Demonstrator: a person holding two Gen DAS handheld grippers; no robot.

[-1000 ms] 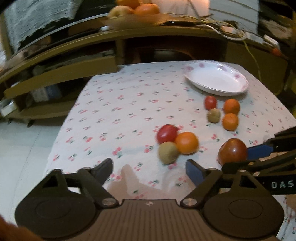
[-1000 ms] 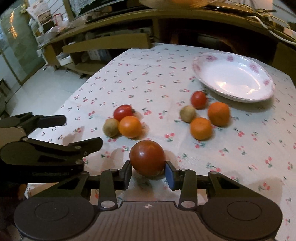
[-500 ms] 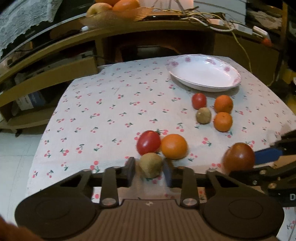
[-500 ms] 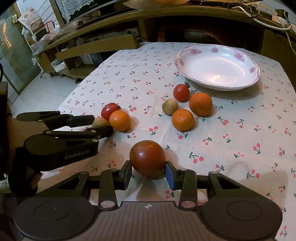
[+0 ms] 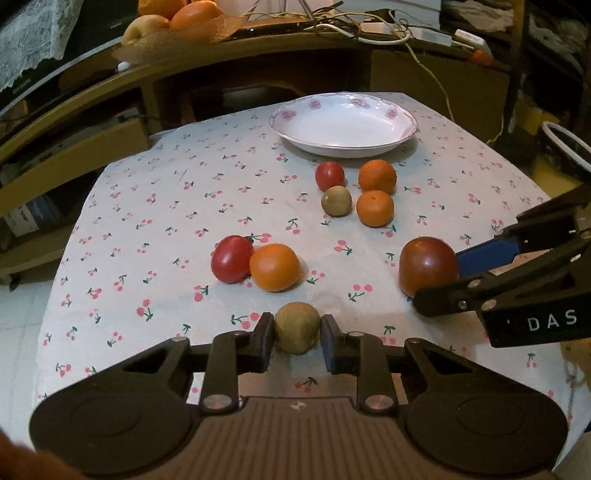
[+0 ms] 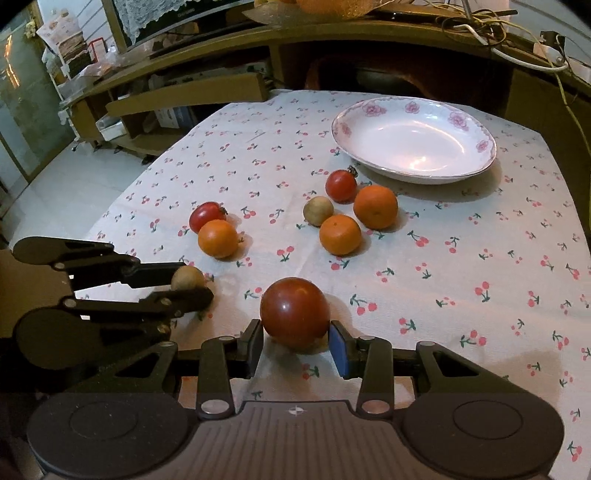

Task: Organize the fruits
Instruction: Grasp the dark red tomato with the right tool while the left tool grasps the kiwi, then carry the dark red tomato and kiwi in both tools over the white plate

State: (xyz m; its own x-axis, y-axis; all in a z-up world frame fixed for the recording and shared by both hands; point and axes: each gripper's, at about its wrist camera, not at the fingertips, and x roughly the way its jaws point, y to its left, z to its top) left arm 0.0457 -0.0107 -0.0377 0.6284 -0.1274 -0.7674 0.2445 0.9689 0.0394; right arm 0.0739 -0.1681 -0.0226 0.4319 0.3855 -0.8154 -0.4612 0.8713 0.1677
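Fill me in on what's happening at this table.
A person is sorting fruit with two hand-held grippers. The left gripper is shut on a kiwi, and the right gripper is shut on a dark red tomato. The plate at the far side of the table has nothing in it. Three oranges, two small tomatoes and another kiwi lie loose on the cherry-print tablecloth.

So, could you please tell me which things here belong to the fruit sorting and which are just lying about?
Part of the job:
- kiwi in the left tongs
- dark tomato in the right tongs
- loose oranges, red tomatoes and second kiwi on the cloth
- white plate

Lying about:
- cables
- fruit basket on the shelf
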